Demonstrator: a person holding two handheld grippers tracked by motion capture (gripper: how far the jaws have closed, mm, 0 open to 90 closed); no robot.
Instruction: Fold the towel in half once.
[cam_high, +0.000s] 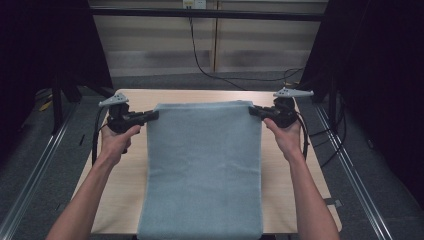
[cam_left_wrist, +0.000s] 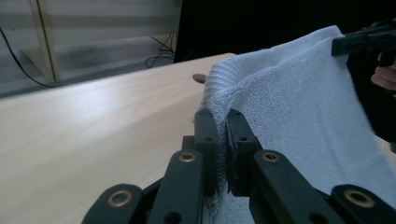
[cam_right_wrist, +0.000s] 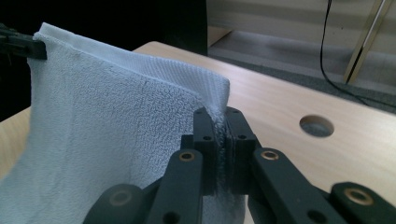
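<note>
Both far corners of the towel (cam_high: 205, 160) are already picked up: the left gripper (cam_high: 152, 116) is clamped on the far-left corner and the right gripper (cam_high: 252, 111) on the far-right one, jaws together with just the cloth between the pads (clear in both gripper views, hem pinched at the left gripper (cam_left_wrist: 222, 140) and the right gripper (cam_right_wrist: 222, 140)). The towel hangs stretched between them, its top edge taut and lifted off the table (cam_high: 125, 195), while the lower part drapes down toward the near edge and looks to run past it. So grasp and lift seem done; what's left is my guess, likely a fold, meaning carrying the held edge over to meet the near edge, laying it flat, then letting go. Nothing folded yet, single layer as far as the high view shows. The table has a round hole (cam_right_wrist: 316, 126) near the right gripper, not in the way. Cables and a wall panel behind, irrelevant. Hands grip both handles firmly, forearms in from the bottom.
</note>
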